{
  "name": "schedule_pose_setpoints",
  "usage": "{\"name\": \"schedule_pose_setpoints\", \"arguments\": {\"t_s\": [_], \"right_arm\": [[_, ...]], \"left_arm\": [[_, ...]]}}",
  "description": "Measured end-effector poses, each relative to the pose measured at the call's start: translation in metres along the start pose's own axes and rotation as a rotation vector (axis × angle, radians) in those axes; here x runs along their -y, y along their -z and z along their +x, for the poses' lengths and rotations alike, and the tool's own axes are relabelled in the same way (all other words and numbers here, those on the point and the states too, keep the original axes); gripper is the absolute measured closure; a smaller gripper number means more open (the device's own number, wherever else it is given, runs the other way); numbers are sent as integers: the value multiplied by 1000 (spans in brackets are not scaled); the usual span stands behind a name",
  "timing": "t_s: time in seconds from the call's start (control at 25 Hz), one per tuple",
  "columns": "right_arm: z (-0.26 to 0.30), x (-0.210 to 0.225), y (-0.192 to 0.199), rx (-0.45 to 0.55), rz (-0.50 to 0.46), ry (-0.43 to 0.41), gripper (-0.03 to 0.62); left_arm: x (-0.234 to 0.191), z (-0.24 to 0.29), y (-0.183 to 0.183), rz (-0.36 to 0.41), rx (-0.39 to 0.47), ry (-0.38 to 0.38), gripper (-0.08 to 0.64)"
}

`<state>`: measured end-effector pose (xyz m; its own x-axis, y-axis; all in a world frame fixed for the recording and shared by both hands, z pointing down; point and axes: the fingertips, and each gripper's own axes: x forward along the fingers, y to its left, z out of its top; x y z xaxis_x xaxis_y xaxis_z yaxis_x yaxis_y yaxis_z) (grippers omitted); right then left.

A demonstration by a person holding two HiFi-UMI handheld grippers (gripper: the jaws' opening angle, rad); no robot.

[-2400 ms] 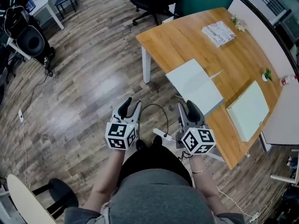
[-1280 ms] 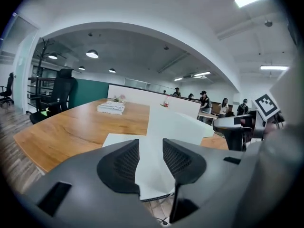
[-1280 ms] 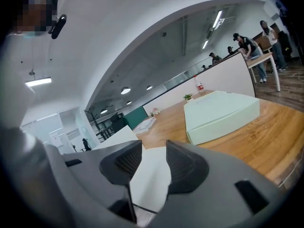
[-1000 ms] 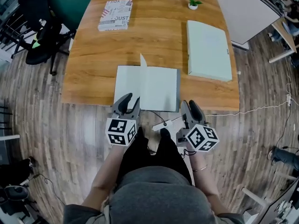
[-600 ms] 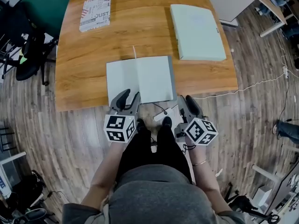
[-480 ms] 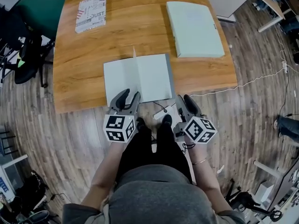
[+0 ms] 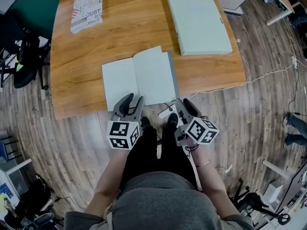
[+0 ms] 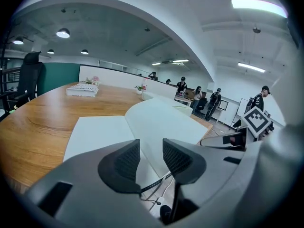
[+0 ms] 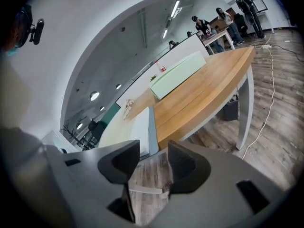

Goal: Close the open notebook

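Observation:
The open notebook lies flat on the wooden table, close to its near edge, pale pages up, with the right-hand leaf bulging slightly near the spine. My left gripper hovers just short of the notebook's lower edge, open and empty; in the left gripper view the notebook spreads out right ahead. My right gripper is off the table's edge, beside the notebook's lower right corner. Its jaws have just been opening and nothing is between them. The notebook appears left of them.
A closed pale green folder lies at the table's far right, a printed book at the far left. A black office chair stands left of the table. A white cable runs over the floor at the right. People stand far off.
The view has swung so the table and notebook now lie straight ahead and nearer. Both grippers have dropped toward the near edge; the right one has rolled and shifted left.

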<state>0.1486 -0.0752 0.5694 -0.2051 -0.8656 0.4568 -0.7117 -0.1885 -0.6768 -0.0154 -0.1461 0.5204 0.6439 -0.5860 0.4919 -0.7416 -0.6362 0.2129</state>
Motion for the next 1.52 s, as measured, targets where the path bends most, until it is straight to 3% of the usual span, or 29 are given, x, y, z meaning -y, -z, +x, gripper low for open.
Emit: {"name": "schedule_pose_setpoints", "arguments": {"t_s": [0.32, 0.8, 1.0, 1.04, 1.52], "right_arm": [[12, 5, 6, -50, 63, -45, 405], [14, -5, 6, -68, 155, -175, 491], [13, -5, 5, -64, 130, -174, 523], [13, -5, 4, -61, 123, -169, 577], [5, -17, -7, -30, 85, -185, 583]], "left_arm": [[-5, 5, 7, -22, -24, -19, 407], [-6, 10, 11, -32, -38, -13, 407], [-7, 10, 13, -43, -38, -19, 408], [-8, 9, 13, -45, -37, -22, 408], [-20, -7, 16, -75, -21, -67, 408]]}}
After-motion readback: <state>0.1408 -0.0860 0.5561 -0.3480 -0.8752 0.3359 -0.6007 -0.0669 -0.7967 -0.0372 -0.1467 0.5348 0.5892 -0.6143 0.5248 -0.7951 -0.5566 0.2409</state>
